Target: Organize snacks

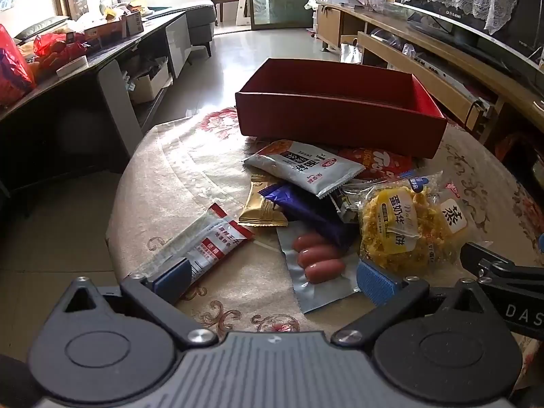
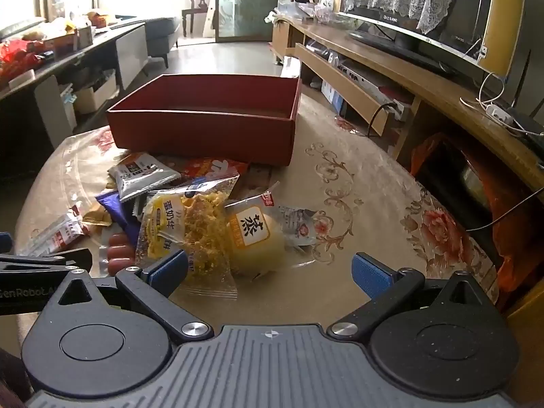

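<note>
Both claws pitched down toward the counter point(image 2: 357, 183), side by side. Left claw point(image 1: 273, 280) released, spread wide over the sausage pack point(image 1: 316, 265); right claw point(image 2: 270, 272) released, nothing gripped, over the yellow cake point(image 2: 253, 238). Snacks piled just before the red box point(image 1: 340, 115). Red-and-white stick pack point(image 1: 204, 248) lies diagonal, red end toward the pile.
</note>
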A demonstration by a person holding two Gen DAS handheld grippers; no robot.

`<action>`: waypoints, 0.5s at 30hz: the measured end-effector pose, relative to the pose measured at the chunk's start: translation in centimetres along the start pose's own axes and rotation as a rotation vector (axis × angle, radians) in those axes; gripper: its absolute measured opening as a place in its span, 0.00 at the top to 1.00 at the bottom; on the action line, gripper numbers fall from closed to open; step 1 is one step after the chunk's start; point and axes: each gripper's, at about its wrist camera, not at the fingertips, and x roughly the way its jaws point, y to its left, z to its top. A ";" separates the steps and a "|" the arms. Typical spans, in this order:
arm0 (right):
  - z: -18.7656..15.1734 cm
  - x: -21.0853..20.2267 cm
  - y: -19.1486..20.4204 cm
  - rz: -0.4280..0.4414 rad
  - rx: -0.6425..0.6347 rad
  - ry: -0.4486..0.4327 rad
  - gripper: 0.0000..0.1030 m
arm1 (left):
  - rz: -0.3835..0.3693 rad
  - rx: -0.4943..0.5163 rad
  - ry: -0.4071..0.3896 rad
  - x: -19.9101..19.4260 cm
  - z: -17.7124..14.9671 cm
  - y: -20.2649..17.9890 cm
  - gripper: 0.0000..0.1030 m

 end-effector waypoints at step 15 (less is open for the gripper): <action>-0.2 0.1 -0.1 0.005 -0.001 0.012 0.00 | 0.007 0.005 0.002 0.1 -0.2 -0.1 0.00</action>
